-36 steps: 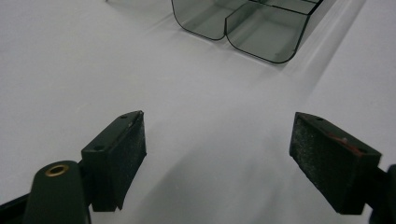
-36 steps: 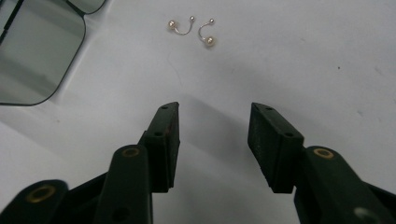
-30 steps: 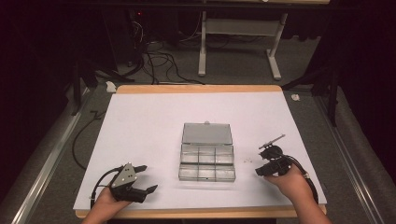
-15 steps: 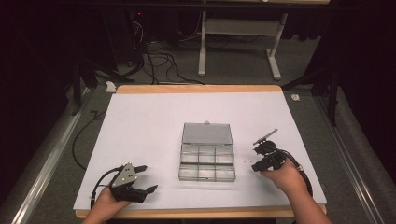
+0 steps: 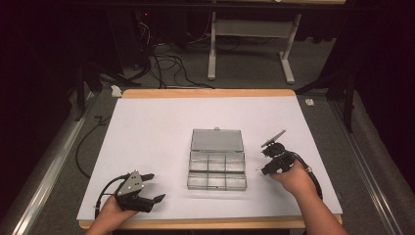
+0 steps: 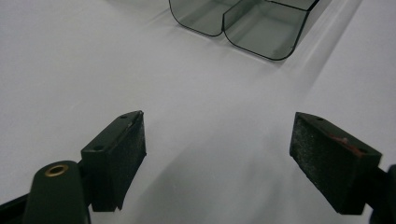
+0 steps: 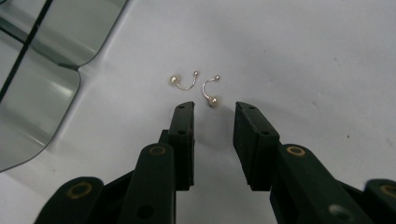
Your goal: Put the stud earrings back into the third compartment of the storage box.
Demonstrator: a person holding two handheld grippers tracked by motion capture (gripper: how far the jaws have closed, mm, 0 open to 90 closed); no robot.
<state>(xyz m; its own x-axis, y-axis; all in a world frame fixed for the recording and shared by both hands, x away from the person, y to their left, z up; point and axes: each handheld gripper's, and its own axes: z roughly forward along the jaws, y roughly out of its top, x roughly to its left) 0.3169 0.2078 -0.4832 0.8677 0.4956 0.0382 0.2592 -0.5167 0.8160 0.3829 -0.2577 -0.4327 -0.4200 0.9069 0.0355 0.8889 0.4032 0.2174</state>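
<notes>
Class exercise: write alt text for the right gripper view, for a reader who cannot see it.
The right gripper, narrowly open, points at two small pearl earrings lying on the white table. A clear compartment box sits at upper left.

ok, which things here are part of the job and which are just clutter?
In play:
- two pearl earrings
- clear compartment box
- right hand-held gripper, jaws just narrowing, nothing between them
- left hand-held gripper, open, idle

Just lying about:
- floor cables
- stand legs
</notes>
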